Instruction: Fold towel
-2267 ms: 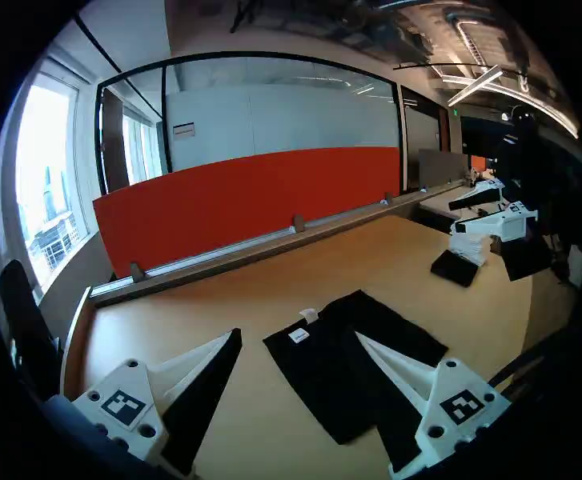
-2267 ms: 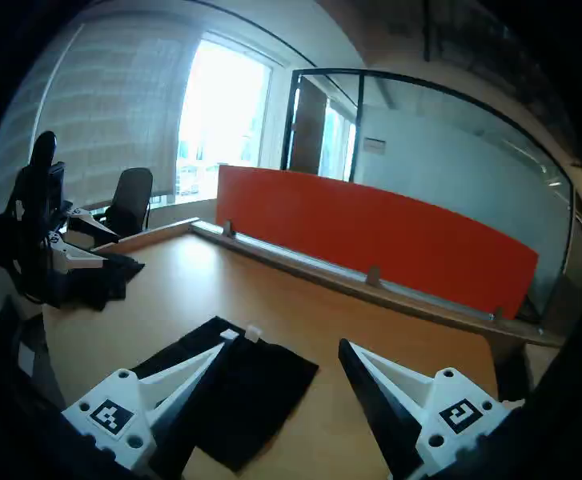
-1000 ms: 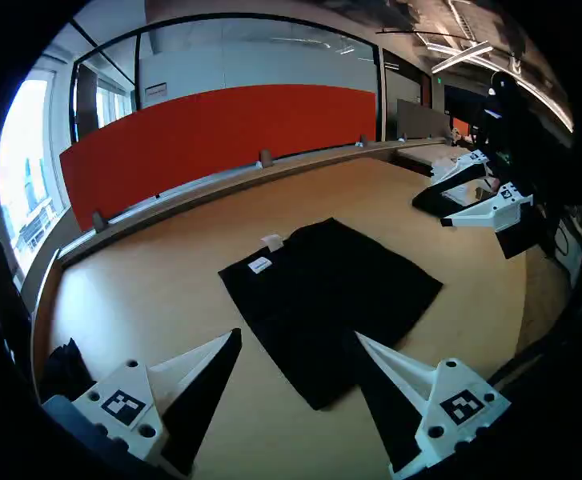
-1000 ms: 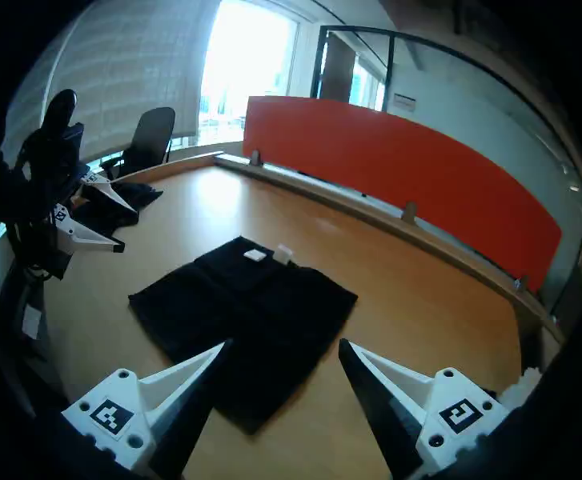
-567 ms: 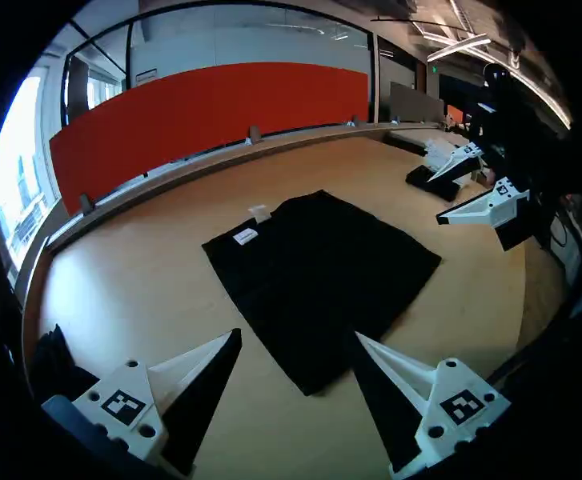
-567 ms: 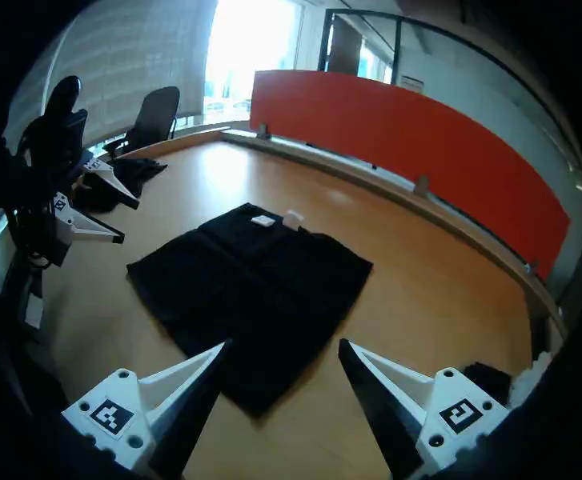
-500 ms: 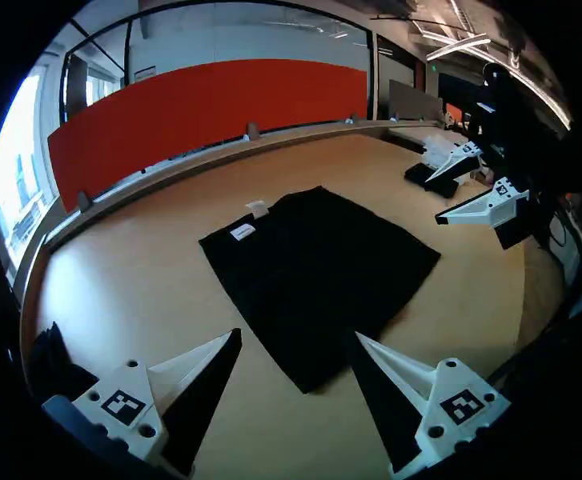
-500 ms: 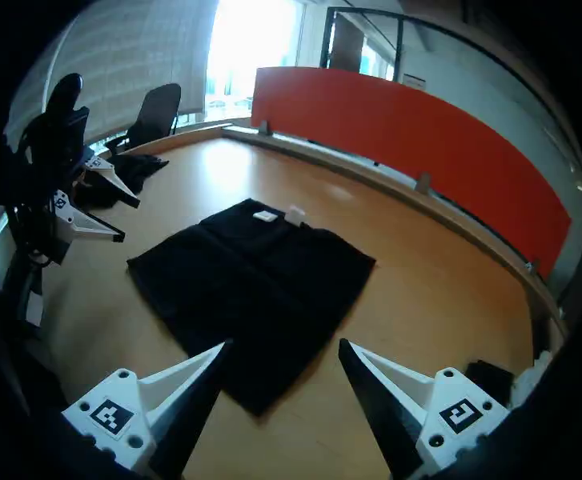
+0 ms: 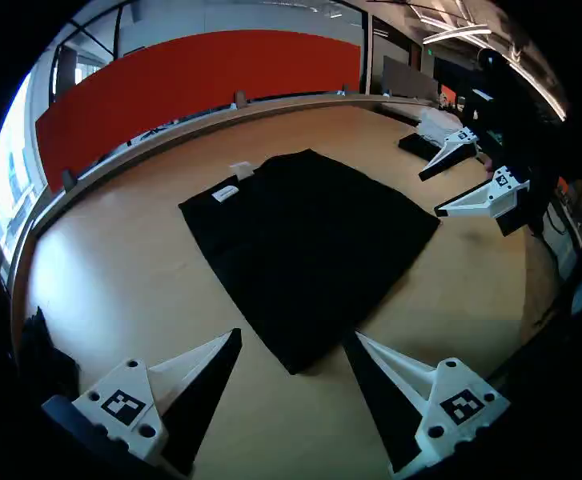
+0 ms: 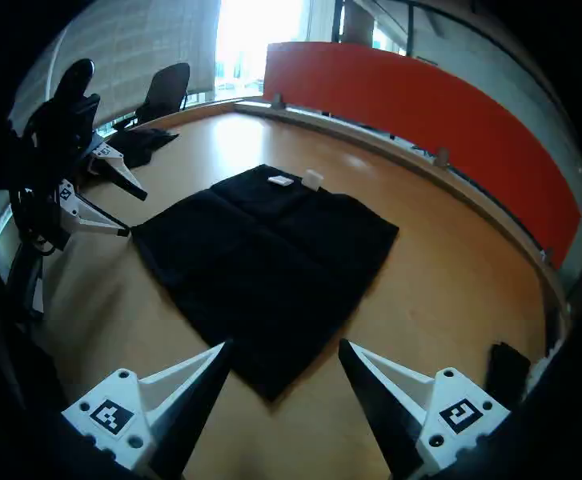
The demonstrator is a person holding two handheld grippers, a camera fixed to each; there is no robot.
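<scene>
To me the towel [image 9: 307,240] is matt black cloth, with a small white tag [image 9: 225,193] whose material I cannot tell. The table [image 9: 114,264] is smooth light wood with a soft sheen. The fingers of my left gripper [image 9: 291,334] look like matt white plastic

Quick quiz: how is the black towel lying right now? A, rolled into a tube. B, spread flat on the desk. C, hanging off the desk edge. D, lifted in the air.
B: the black towel lies spread flat on the wooden desk, all its edges resting on the surface.
</scene>
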